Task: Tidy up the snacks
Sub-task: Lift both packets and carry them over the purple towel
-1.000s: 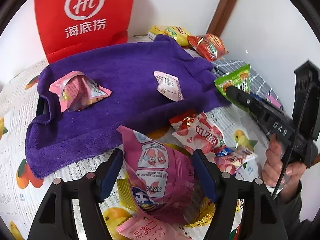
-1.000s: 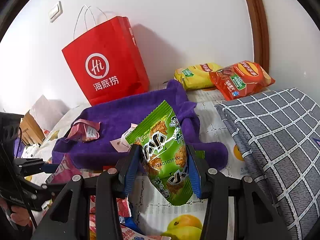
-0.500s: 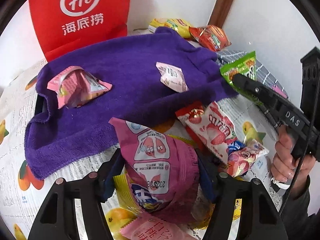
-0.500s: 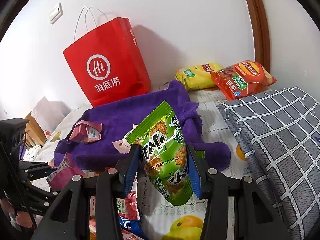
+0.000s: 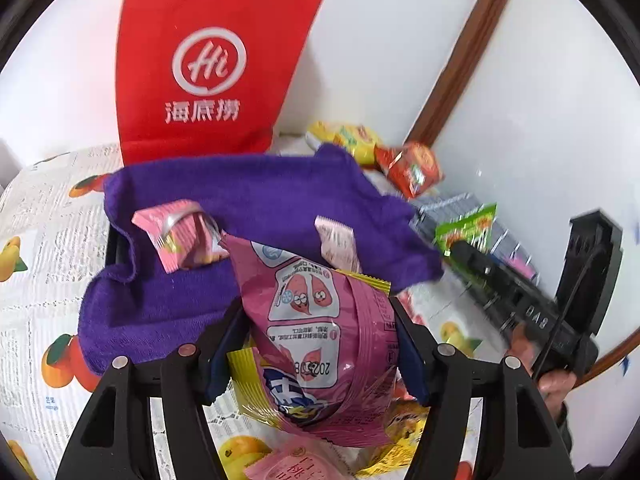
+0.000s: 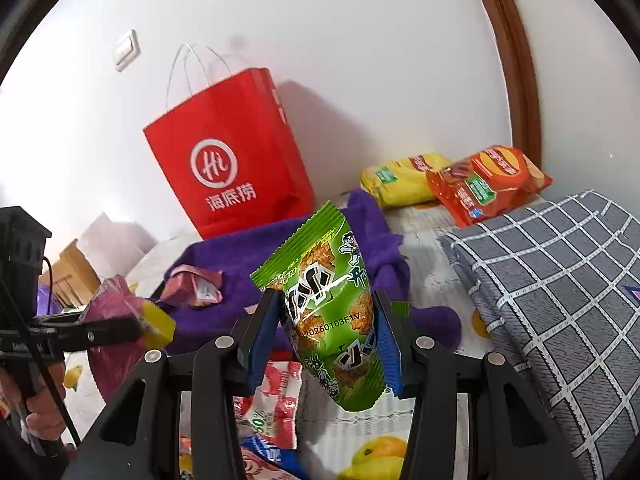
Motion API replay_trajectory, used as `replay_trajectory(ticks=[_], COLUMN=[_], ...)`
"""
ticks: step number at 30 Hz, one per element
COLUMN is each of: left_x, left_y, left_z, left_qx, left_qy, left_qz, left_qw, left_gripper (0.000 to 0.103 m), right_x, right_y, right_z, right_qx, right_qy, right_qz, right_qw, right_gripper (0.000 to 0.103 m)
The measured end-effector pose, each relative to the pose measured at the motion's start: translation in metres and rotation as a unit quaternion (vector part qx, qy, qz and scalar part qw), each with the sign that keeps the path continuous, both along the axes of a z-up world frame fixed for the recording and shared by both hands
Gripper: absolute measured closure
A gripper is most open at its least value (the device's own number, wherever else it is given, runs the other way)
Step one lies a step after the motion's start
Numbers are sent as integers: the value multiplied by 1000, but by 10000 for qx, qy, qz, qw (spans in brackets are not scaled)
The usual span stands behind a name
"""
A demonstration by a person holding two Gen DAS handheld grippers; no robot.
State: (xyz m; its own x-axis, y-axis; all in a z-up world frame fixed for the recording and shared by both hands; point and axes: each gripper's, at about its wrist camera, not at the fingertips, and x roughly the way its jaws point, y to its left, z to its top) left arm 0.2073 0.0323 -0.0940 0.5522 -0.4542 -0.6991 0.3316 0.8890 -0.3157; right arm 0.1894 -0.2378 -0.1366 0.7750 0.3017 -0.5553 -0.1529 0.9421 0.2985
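Two pairs of hand-held tongs each grip a snack packet above a fruit-printed cloth [image 5: 36, 280] strewn with snacks. In the left wrist view, the left tongs [image 5: 316, 344] clamp a pink packet [image 5: 320, 340] at the lower centre of the frame, both blue pads pressed into its sides and the packet standing tilted, its top leaning toward the upper left. Beneath it lie a yellow wrapper [image 5: 400, 432] and a pale pink packet [image 5: 296, 464] at the bottom edge.

Behind the pink packet a purple towel [image 5: 260, 208] spreads across the middle of the frame, carrying a crumpled pink pouch [image 5: 176, 240] on its left part and a small pink sachet [image 5: 336, 244] near its right part. A red paper bag [image 5: 208, 76] stands upright against the white wall at the upper left. A yellow chip bag [image 5: 344, 140] and an orange chip bag [image 5: 412, 168] lie just beside each other right of centre.

In the right wrist view, the right tongs [image 6: 328, 340] squeeze a green packet [image 6: 324, 304] at the centre of the frame, held upright with its sealed top edge pointing up. A grey checked blanket [image 6: 552, 280] fills the right side. At the lower centre, under the green packet, lie red-and-white snack packets [image 6: 276, 400]. At the left edge a hand [image 6: 40, 400] grasps the handle of the other tool.
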Motion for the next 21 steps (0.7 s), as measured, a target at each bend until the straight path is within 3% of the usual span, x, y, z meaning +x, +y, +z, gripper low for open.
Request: replay_trajectory(ticks=[7,14,21], left_x=[-2,-1,5], left_y=[17,38,67], left_z=[12,18,18], left_qx=[-369,-516,-687], left_qy=[-231,-369,-417], left_qz=[348,797,1307], left_qw=[9984,9948,9882], left_gripper=[37,37,37], right_x=[5,15,45], right_y=[9,37,64], right_z=[10,51,67], right_qx=[-39,-197,-262], right_qy=[27,-218,-63], right_qz=[-23,171,184], right_qw=[10000,9994,9995], right_gripper=[57,57,57])
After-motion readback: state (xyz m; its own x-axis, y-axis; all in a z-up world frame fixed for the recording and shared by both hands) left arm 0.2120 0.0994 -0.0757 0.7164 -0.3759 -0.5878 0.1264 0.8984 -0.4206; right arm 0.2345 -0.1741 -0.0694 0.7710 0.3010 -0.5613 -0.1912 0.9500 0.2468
